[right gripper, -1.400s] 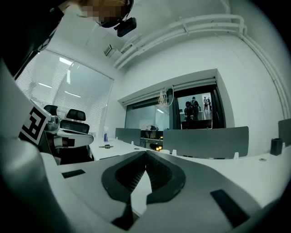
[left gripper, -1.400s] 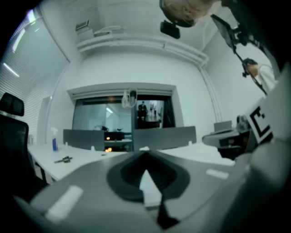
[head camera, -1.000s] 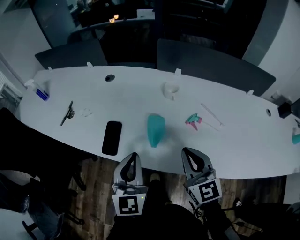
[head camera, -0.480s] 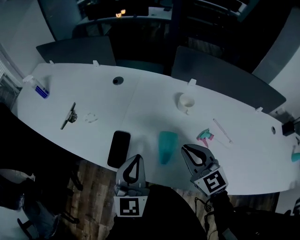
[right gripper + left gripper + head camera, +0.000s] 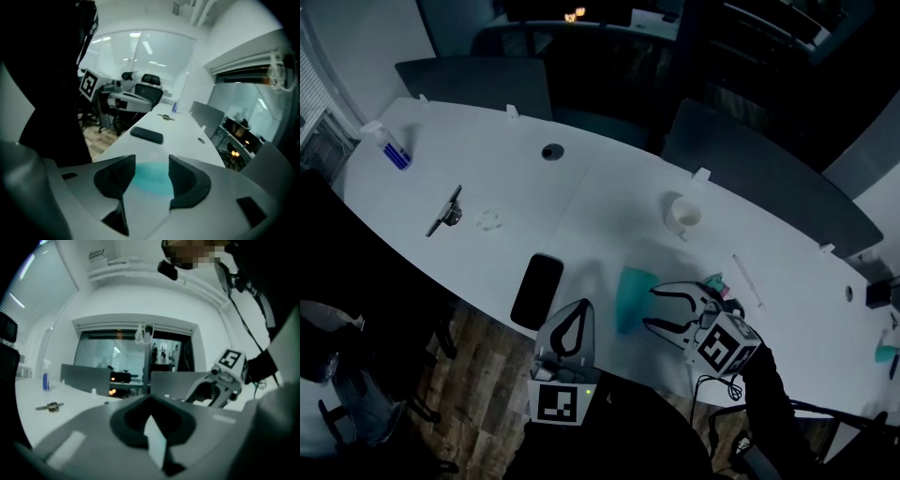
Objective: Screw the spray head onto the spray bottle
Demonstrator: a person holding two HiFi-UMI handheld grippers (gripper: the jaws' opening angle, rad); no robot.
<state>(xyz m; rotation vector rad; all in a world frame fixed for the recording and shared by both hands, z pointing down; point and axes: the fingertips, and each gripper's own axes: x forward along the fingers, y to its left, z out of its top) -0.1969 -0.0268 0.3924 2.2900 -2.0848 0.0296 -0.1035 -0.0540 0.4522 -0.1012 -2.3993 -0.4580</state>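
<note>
Swung round since a second ago, the right tongs (image 5: 652, 307) point sideways over the counter (image 5: 581, 202) instead of straight ahead, and their jaws have just been opening. They stand about half apart with nothing gripped. The left tongs (image 5: 578, 306) have edged forward over the near rim of the counter; their jaws are pressed together and hold nothing.

One teal spray bottle (image 5: 634, 294) lies on the counter just beyond the right tongs' tips. In the right gripper view the spray bottle (image 5: 151, 180) shows in the gap between the two jaws, and neither pad presses on it. It lies a little to the right of the left tongs' tips.

One pink-and-teal spray head (image 5: 716, 282) lies on the counter just behind the right tongs, on the far side from the bottle, with one thin white tube (image 5: 746, 279) beside it.

Also on the counter are one black phone (image 5: 537, 289), one white cup (image 5: 682, 216) and one small sprayer (image 5: 390, 148) at the far left; its blue label is too small to read. Each pair of tongs carries one marker cube (image 5: 558, 404) with a black-and-white square pattern.
</note>
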